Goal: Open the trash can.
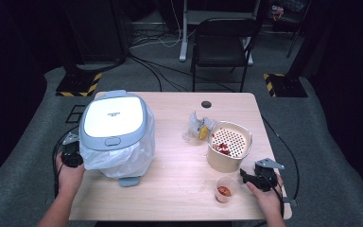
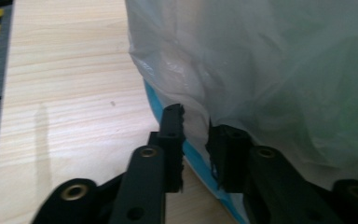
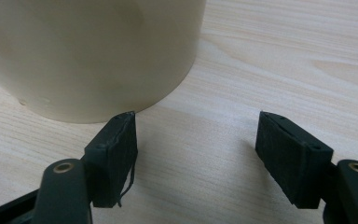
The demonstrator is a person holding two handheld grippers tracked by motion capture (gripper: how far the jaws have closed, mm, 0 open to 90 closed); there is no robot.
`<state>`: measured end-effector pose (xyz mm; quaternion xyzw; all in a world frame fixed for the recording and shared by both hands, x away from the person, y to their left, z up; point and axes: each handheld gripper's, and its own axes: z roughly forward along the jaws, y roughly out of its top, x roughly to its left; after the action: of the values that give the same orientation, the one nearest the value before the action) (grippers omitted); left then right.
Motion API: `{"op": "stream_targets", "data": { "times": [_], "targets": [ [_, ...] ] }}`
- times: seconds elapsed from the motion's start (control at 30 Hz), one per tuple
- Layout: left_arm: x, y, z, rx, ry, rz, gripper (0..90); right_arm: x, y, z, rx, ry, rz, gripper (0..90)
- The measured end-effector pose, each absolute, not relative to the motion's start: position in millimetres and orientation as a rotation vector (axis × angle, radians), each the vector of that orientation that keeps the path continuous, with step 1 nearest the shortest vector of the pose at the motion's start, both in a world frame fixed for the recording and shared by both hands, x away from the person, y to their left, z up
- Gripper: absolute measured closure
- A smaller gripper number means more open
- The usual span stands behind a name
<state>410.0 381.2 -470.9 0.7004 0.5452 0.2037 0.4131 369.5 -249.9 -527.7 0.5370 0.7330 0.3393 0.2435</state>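
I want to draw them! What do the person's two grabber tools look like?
Both are black. The left gripper has chunky black fingers with brass-ringed holes in their links. The right gripper has blocky black pads. Each carries a grey three-cornered plate and trails a black cable. The forearms are bare.

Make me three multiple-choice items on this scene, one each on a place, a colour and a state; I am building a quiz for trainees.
1. Where is the small cup?
A. behind the bin
B. just in front of the beige container
C. on the chair

2. What colour is the bin's lid?
A. white and grey
B. red
C. yellow

3. How do the right gripper's jaws stand?
A. shut on the cup
B. shut on nothing
C. open

Answers: 1 B, the cup sits nearer the person than the container; 2 A, white panel, grey rim; 3 C, bare table shows between the jaws.
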Motion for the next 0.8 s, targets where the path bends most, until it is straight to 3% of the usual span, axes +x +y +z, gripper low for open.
{"op": "stream_targets", "data": {
  "times": [0.8],
  "targets": [
    [380.1, 357.8, -475.3, 1.852, 1.279, 0.407, 77.0, 369.5, -249.8, -527.7, 1.468, 2.002, 0.928, 28.8]
  ]
}}
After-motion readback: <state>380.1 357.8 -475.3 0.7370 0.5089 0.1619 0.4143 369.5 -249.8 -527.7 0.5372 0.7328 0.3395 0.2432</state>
